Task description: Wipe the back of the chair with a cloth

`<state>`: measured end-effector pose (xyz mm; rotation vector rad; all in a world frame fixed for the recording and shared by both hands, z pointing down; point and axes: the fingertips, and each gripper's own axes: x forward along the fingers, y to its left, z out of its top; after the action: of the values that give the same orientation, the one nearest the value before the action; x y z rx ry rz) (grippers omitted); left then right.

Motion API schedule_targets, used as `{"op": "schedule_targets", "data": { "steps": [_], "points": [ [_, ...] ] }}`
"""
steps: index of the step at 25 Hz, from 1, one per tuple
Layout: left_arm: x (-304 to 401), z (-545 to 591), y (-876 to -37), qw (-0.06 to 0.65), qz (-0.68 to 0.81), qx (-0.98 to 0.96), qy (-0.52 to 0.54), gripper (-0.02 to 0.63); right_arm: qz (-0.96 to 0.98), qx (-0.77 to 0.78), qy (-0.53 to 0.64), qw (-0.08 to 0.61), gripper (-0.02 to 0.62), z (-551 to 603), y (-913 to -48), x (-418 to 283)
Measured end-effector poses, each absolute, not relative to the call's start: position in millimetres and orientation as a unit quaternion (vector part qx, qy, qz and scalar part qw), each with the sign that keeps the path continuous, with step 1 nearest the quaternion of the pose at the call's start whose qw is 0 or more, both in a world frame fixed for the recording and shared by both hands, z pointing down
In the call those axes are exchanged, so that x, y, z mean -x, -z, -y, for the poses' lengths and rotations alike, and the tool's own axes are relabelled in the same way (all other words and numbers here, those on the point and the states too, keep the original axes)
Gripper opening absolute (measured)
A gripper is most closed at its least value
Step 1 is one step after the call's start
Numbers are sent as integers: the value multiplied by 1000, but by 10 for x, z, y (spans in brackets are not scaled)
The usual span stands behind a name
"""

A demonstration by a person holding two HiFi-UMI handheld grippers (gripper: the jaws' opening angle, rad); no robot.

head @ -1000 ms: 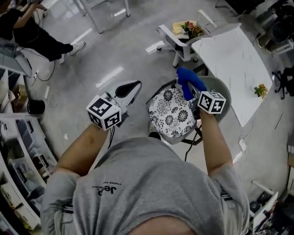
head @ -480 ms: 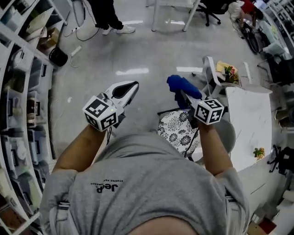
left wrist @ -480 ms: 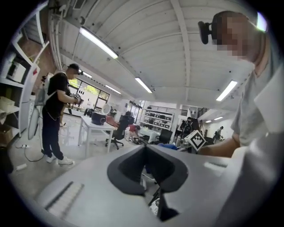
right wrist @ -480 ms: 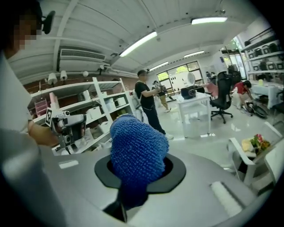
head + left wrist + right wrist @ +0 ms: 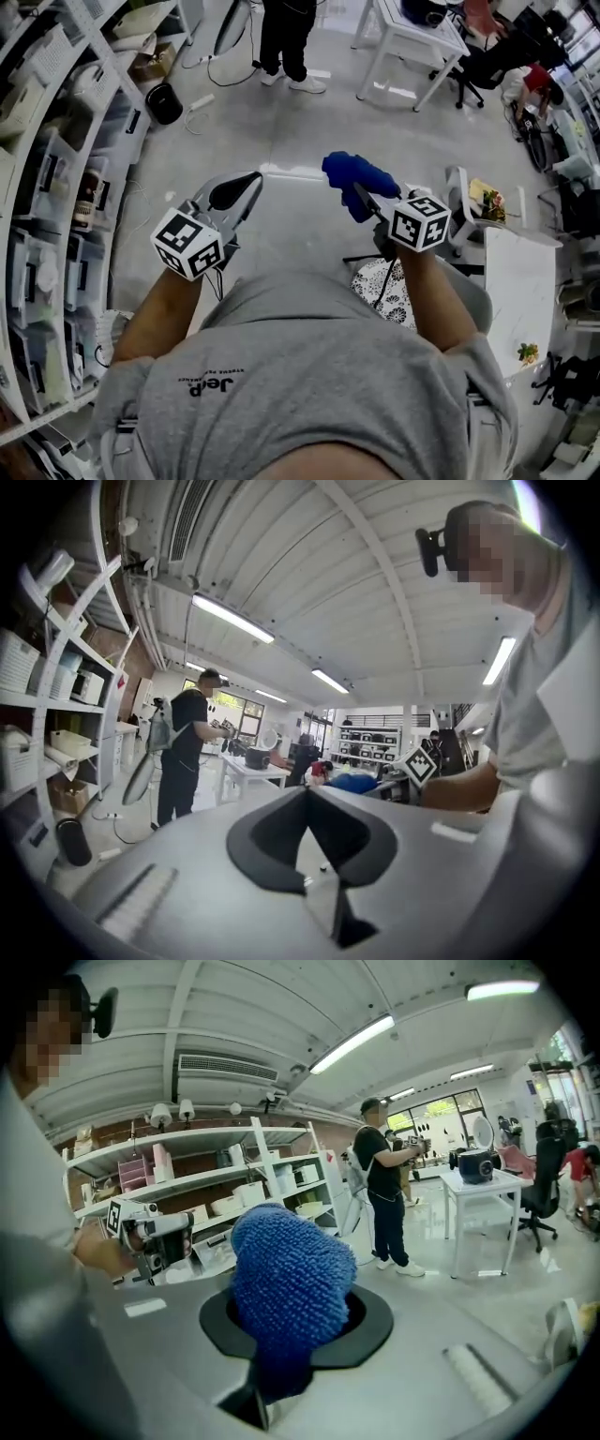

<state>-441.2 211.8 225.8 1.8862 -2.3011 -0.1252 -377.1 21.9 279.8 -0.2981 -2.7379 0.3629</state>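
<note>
Grey workshop floor spreads out below, with the chair [image 5: 394, 291] and its flower-patterned seat tucked close under the person's right forearm.

The right gripper [image 5: 364, 195] is held up and beyond the chair, and its fingers are closed on the blue cloth [image 5: 354, 180]. The right gripper view shows the cloth [image 5: 289, 1290] pinched low at a narrow tail, with the shaggy bulk mushrooming out above the fingertips. It looks like a soft, light, nubby microfibre. I would expect it to flop and fold rather than hold a shape, and to drag well on a smooth chair back without slipping. Gripping near the bunched end looks sound, since it leaves a fat pad free for wiping.

The left gripper [image 5: 246, 187] hovers farther from the chair, on the side away from the cloth. Its fingers are brought together with nothing between them. The cloth is not touching the chair, and wiping has not yet begun.
</note>
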Motion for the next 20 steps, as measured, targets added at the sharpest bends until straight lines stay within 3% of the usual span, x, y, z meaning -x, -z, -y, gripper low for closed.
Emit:
{"op": "schedule_targets", "data": {
  "steps": [8, 20],
  "points": [
    [4948, -2988, -2011, 71, 795, -600, 51, 49, 973, 144, -86, 160, 77, -929, -2300, 4282],
    [5061, -2971, -2010, 67, 793, -601, 75, 49, 972, 162, -65, 155, 77, -1036, -2090, 4354]
  ]
}}
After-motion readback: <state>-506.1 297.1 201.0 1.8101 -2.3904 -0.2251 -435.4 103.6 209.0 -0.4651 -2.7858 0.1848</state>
